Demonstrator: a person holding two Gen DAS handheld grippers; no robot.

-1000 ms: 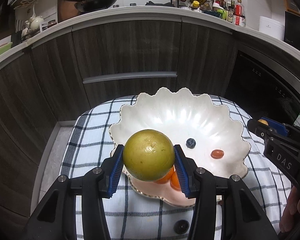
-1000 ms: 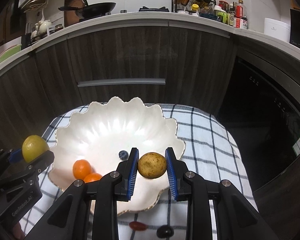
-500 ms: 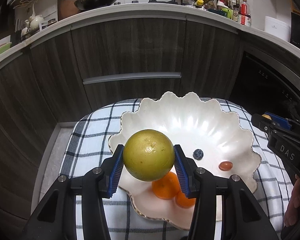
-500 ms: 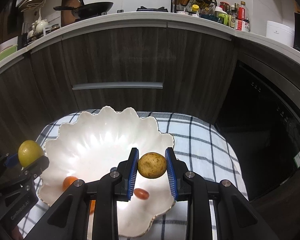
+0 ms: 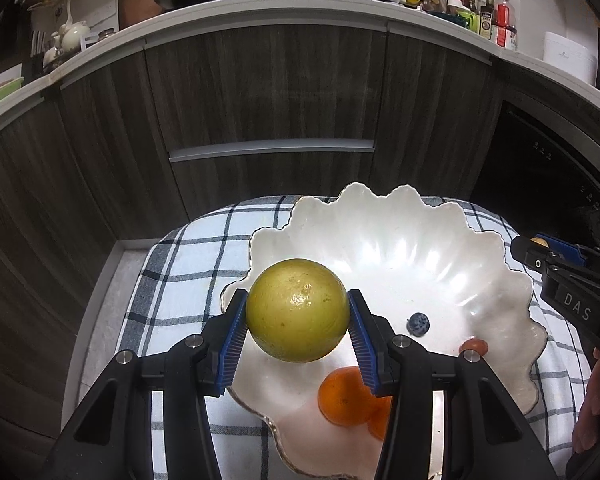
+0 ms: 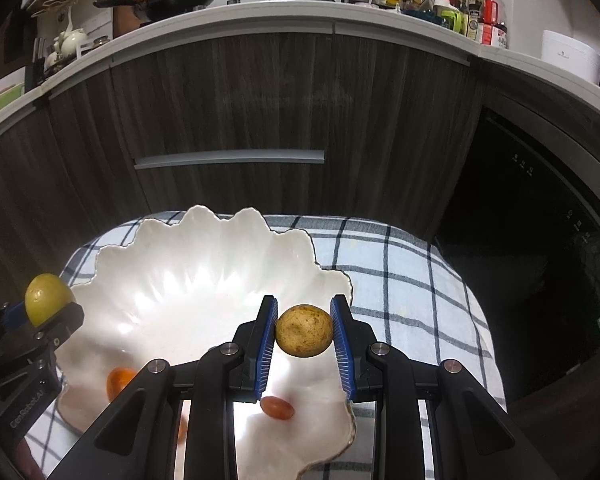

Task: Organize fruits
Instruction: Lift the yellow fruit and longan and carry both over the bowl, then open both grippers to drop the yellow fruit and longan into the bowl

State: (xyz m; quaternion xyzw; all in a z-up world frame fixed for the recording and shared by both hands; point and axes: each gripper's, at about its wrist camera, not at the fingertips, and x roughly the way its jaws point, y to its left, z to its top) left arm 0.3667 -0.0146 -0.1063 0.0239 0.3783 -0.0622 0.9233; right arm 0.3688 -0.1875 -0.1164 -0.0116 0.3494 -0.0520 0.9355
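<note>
Over the white scalloped bowl (image 5: 420, 240), left wrist view: left gripper (image 5: 298, 322) jaws clamped on a yellow-green citrus (image 5: 297, 310), held above the bowl's 9 o'clock rim. In the bowl: blueberry (image 5: 419, 324) near centre, small red fruit (image 5: 474, 346) at 4 o'clock, two oranges (image 5: 342, 396) at 6 o'clock. Checked cloth (image 5: 188, 280) under the bowl.

Right wrist view: right gripper (image 6: 304, 336) jaws nearly closed, pinching a small speckled brown fruit (image 6: 304, 336) above the bowl's 3 o'clock rim.
</note>
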